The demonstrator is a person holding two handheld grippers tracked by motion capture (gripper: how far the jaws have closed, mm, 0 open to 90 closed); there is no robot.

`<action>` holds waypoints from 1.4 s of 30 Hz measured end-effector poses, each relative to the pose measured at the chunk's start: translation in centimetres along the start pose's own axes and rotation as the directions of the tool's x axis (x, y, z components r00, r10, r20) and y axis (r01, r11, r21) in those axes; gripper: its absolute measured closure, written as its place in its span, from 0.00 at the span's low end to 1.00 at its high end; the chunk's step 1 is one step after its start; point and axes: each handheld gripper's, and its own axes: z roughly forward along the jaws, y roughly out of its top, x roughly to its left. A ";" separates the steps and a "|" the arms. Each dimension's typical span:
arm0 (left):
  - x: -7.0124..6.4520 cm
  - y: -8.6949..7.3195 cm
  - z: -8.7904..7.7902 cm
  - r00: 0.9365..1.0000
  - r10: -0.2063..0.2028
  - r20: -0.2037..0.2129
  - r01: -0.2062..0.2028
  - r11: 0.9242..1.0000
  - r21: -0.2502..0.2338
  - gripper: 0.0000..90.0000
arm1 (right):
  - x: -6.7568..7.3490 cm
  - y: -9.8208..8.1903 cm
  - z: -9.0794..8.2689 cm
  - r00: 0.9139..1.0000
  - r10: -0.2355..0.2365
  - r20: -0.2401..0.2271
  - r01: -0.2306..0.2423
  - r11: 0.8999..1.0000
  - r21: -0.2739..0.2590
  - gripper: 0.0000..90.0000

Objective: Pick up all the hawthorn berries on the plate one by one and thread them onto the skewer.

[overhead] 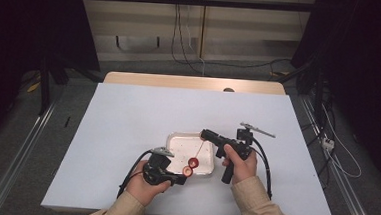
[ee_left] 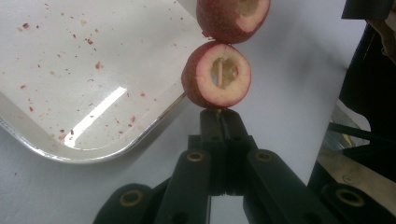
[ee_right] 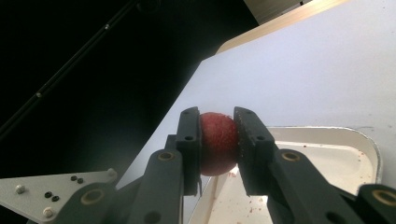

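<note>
My left gripper (overhead: 182, 176) (ee_left: 219, 116) is shut on the lower end of a thin wooden skewer (ee_left: 217, 74). Two cored red fruits are threaded on the stick, one (ee_left: 216, 74) just above the jaws and another (ee_left: 232, 15) beyond it. From above they show as red rounds (overhead: 193, 162) over the near edge of the white tray (overhead: 176, 139). The skewer slants up toward my right gripper (overhead: 206, 134) (ee_right: 217, 119), whose jaws are shut on a third red fruit (ee_right: 218, 144) above the tray's far side.
The shallow tray (ee_left: 70, 154) (ee_right: 369, 144) is speckled with red peel crumbs and lies mid-table on a white sheet (overhead: 128, 113). Bare wood (overhead: 195, 82) borders the far table edge. Cables (overhead: 263, 162) trail from both grippers toward the person.
</note>
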 end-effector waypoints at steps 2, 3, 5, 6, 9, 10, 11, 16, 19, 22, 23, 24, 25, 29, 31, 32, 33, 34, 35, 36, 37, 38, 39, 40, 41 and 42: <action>0.1 0.0 -0.1 1.000 0.000 -0.006 0.000 1.000 -0.001 1.00 | 0.1 0.0 0.0 1.000 0.001 0.001 -0.001 1.000 -0.004 0.81; 0.1 0.0 -0.1 1.000 -0.005 -0.006 0.005 1.000 -0.007 1.00 | 0.1 0.0 0.0 1.000 0.001 0.000 -0.001 1.000 -0.004 0.81; 0.1 -0.1 -0.2 1.000 -0.004 -0.010 0.004 1.000 -0.008 1.00 | 0.1 0.0 0.0 1.000 -0.005 -0.006 0.005 1.000 -0.007 0.81; 0.2 0.0 -0.2 1.000 -0.003 -0.013 0.003 1.000 -0.007 1.00 | 0.1 0.0 0.0 1.000 -0.006 -0.004 0.006 1.000 -0.005 0.81; 0.2 -0.1 -0.3 1.000 -0.007 -0.019 0.007 1.000 -0.020 1.00 | 0.0 0.0 -0.1 1.000 -0.013 -0.003 0.013 1.000 -0.010 0.81; 0.2 -0.1 -0.4 1.000 -0.005 -0.027 0.005 1.000 -0.025 1.00 | 0.0 0.0 -0.1 1.000 -0.012 -0.003 0.012 1.000 -0.008 0.81; 0.3 -0.1 -0.5 1.000 -0.007 -0.030 0.006 1.000 -0.028 1.00 | 0.0 0.0 -0.1 1.000 -0.011 -0.004 0.011 1.000 -0.009 0.81; 0.3 -0.1 -0.7 0.999 -0.015 -0.033 0.013 0.999 -0.050 1.00 | 0.0 -0.2 -0.1 1.000 -0.008 -0.009 0.008 1.000 -0.001 0.80; 0.3 -0.2 -0.6 0.999 -0.011 -0.032 0.010 0.999 -0.041 1.00 | 0.1 -0.4 0.0 1.000 -0.014 -0.012 0.014 1.000 -0.003 0.80; 0.2 -0.1 -0.6 0.999 -0.010 -0.037 0.008 0.999 -0.046 1.00 | 0.2 -0.4 0.1 1.000 -0.007 -0.021 0.007 1.000 0.004 0.80; 0.2 -0.1 -0.6 0.999 -0.009 -0.036 0.008 0.999 -0.042 1.00 | 0.2 -0.4 0.1 1.000 -0.009 -0.021 0.009 1.000 0.002 0.80; 0.2 -0.1 -0.5 0.999 -0.007 -0.036 0.005 0.999 -0.042 1.00 | 0.3 -0.5 0.1 1.000 -0.010 -0.021 0.010 1.000 0.001 0.81; 0.2 -0.1 -0.5 0.999 -0.011 -0.038 0.009 0.999 -0.042 1.00 | 0.3 -0.5 0.2 1.000 -0.010 -0.023 0.010 1.000 0.003 0.81; 0.2 -0.1 -0.3 0.999 -0.017 -0.046 0.015 0.999 -0.039 1.00 | 0.4 -0.8 0.3 0.999 -0.030 -0.015 0.030 1.000 0.007 0.81; 0.2 -0.1 -0.5 0.998 -0.014 -0.054 0.012 0.999 -0.043 1.00 | 0.4 -0.8 0.3 1.000 -0.028 -0.013 0.028 1.000 -0.003 0.81; 0.1 -0.1 -0.6 0.998 -0.016 -0.062 0.012 0.998 -0.055 1.00 | 0.5 -0.8 0.3 0.999 -0.033 -0.016 0.033 0.999 -0.005 0.81; 0.0 -0.1 -0.7 0.998 -0.011 -0.067 0.007 0.998 -0.057 1.00 | 0.5 -0.9 0.3 0.999 -0.040 -0.014 0.040 0.999 -0.002 0.81; -0.1 0.0 -0.7 0.998 -0.012 -0.064 0.008 0.998 -0.060 1.00 | 0.5 -0.9 0.3 0.999 -0.040 -0.019 0.039 0.999 -0.007 0.81; -0.1 0.0 -0.7 0.998 -0.009 -0.069 0.005 0.998 -0.064 1.00 | 0.6 -0.9 0.2 0.999 -0.039 -0.022 0.039 0.999 -0.006 0.81; -0.1 0.0 -0.6 0.998 -0.011 -0.065 0.007 0.998 -0.069 1.00 | 0.6 -1.0 0.2 0.999 -0.043 -0.021 0.043 0.999 -0.011 0.81; -0.1 0.0 -0.6 0.998 -0.017 -0.060 0.013 0.998 -0.069 1.00 | 0.7 -1.0 0.2 0.999 -0.037 -0.022 0.036 0.999 -0.019 0.81; -0.1 0.0 -0.6 0.998 -0.020 -0.066 0.015 0.998 -0.069 1.00 | 0.7 -1.1 0.2 0.999 -0.036 -0.023 0.035 0.999 -0.026 0.81; -0.1 -0.1 -0.6 0.998 -0.021 -0.064 0.017 0.997 -0.069 1.00 | 0.7 -1.2 0.2 0.999 -0.047 -0.014 0.047 0.998 -0.029 0.81; -0.1 -0.1 -0.6 0.998 -0.029 -0.063 0.025 0.997 -0.071 1.00 | 0.6 -1.2 0.2 0.999 -0.043 -0.019 0.042 0.999 -0.030 0.81; -0.1 -0.1 -0.6 0.997 -0.031 -0.071 0.026 0.997 -0.072 1.00 | 0.6 -1.3 0.2 0.999 -0.042 -0.021 0.041 0.999 -0.033 0.81; -0.1 0.0 -0.6 0.997 -0.026 -0.066 0.021 0.998 -0.067 1.00 | 0.5 -1.3 0.2 0.999 -0.052 -0.012 0.051 0.998 -0.031 0.81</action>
